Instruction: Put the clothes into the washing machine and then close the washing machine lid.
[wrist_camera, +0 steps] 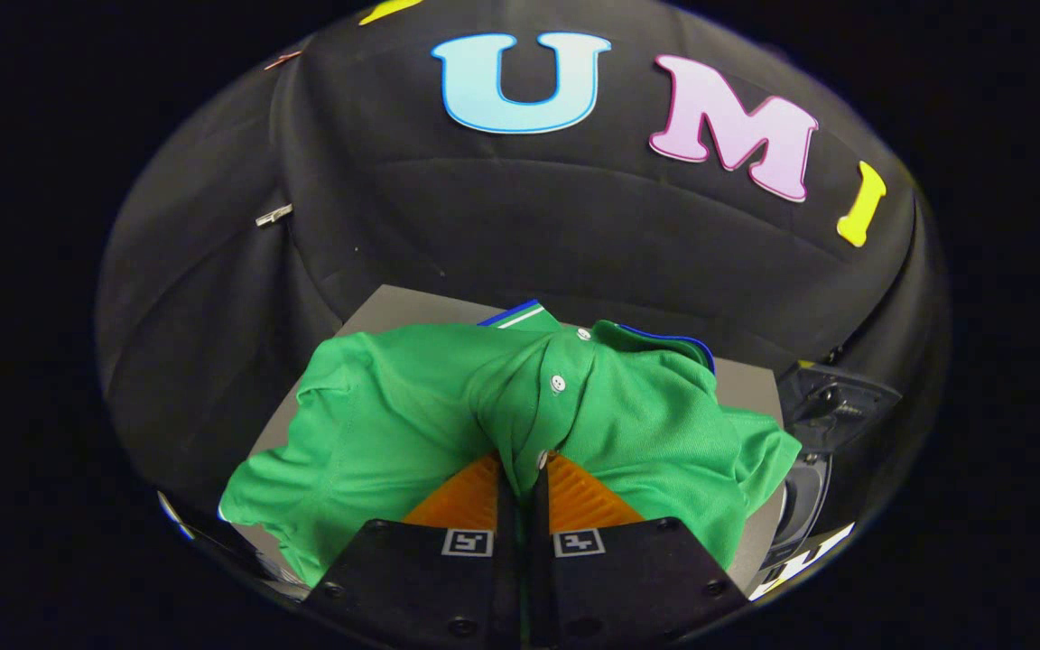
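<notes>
So your tool point(523, 469) is pinching the green shirt point(412, 424) right now. The two fingers are sitting almost together with just a thin fold of the button strip squeezed between them, both sides pressing on the fabric. A white button point(558, 383) is showing just ahead of the fingertips, and another one is peeking out right at the pinch.

The shirt is spreading out to both sides of the fingers, bunching up toward the pinch, with its collar point(655, 338) and a blue and white trim lying at the far side. It's covering most of a grey surface point(394, 302), which is only poking out at the far corner and along the right side.

Off the right edge of the surface, a dark piece of equipment point(831, 406) is sitting lower down, but I can't tell what it is. Black cloth point(574, 226) is hanging all around as the booth's wall, wrinkling a bit, with a small clip point(273, 215) on it off to the left.
</notes>
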Action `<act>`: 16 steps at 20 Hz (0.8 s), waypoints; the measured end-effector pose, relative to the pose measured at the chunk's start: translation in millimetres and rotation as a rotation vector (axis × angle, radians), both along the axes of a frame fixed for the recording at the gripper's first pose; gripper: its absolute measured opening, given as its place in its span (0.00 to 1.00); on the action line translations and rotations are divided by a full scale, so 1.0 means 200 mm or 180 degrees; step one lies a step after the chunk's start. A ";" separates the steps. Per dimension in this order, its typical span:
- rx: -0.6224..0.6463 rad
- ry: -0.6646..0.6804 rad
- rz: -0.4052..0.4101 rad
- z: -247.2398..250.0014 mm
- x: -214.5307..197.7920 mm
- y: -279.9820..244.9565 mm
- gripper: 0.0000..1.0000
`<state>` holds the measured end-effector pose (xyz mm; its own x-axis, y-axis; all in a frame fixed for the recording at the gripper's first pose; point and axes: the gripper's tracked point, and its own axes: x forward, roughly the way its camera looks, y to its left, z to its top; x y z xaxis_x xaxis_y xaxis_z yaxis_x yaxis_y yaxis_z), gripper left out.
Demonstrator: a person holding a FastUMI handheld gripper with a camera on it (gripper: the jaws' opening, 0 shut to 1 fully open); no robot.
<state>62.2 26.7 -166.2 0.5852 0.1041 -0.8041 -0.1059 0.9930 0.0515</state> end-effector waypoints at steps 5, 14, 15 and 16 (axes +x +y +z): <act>0.0520 0.0282 -0.0329 0.00 0.00 -0.01 0.10; 0.0248 -0.0550 0.0344 0.47 0.07 0.03 0.10; 0.0222 -0.0619 0.0372 0.52 0.07 0.00 0.10; 0.0239 -0.0674 0.0415 0.55 0.05 -0.06 0.10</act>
